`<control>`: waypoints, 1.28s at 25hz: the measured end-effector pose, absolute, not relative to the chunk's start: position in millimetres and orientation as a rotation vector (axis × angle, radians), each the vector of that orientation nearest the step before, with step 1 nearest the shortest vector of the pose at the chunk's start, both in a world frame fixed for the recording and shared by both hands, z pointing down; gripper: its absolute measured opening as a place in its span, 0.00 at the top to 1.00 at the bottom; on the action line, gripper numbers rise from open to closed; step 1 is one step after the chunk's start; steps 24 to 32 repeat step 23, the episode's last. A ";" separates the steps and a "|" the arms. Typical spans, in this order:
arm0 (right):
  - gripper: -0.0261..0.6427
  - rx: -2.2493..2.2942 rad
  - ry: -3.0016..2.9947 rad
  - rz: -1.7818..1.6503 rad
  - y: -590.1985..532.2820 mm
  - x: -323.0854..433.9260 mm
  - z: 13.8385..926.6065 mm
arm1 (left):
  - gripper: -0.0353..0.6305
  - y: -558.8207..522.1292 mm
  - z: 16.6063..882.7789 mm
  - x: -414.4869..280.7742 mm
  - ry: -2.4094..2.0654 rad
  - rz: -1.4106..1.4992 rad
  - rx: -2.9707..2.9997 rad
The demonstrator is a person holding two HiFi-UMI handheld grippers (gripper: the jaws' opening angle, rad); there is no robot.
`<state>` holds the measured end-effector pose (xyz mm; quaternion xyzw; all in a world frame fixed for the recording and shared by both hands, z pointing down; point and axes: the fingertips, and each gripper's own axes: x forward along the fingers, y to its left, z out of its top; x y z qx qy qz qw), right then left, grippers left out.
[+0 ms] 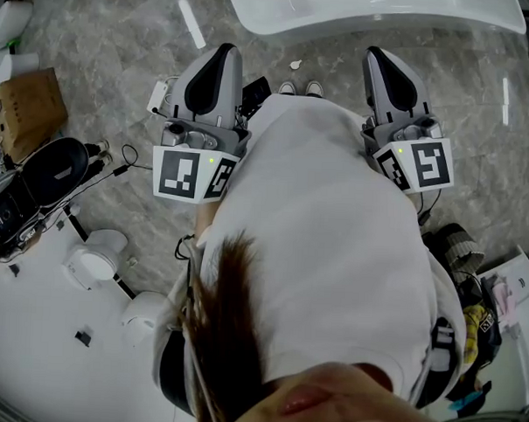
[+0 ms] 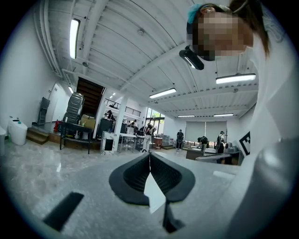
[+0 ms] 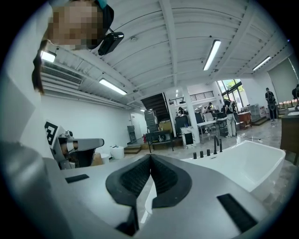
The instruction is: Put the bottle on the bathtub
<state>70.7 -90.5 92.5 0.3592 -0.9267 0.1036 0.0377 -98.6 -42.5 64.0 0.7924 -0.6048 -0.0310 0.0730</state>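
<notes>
Now | bathtub [image 3: 252, 163]: taps [image 3: 208, 150] at rim | left gripper [image 2: 149, 157], right gripper [image 3: 150, 158]: jaws together

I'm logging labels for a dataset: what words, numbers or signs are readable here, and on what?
No readable text anywhere.
The left cube and right cube: black-and-white square marker patterns only, no letters or numbers.
The cardboard box: any print is too small to read.

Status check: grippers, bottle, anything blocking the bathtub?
Left gripper shut, empty. Right gripper shut, empty. Bottle not in either gripper. Bathtub ahead, nothing large in the way.
</notes>
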 end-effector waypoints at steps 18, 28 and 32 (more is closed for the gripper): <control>0.94 1.099 -2.834 0.311 -75.7 62.8 93.3 | 0.92 -27.9 63.1 -107.3 -1.822 -0.105 2.379; 0.94 1.109 -2.826 0.318 -73.9 65.3 94.7 | 0.92 -26.9 64.5 -106.3 -1.818 -0.103 2.378; 0.94 1.109 -2.826 0.318 -73.9 65.3 94.7 | 0.92 -26.9 64.5 -106.3 -1.818 -0.103 2.378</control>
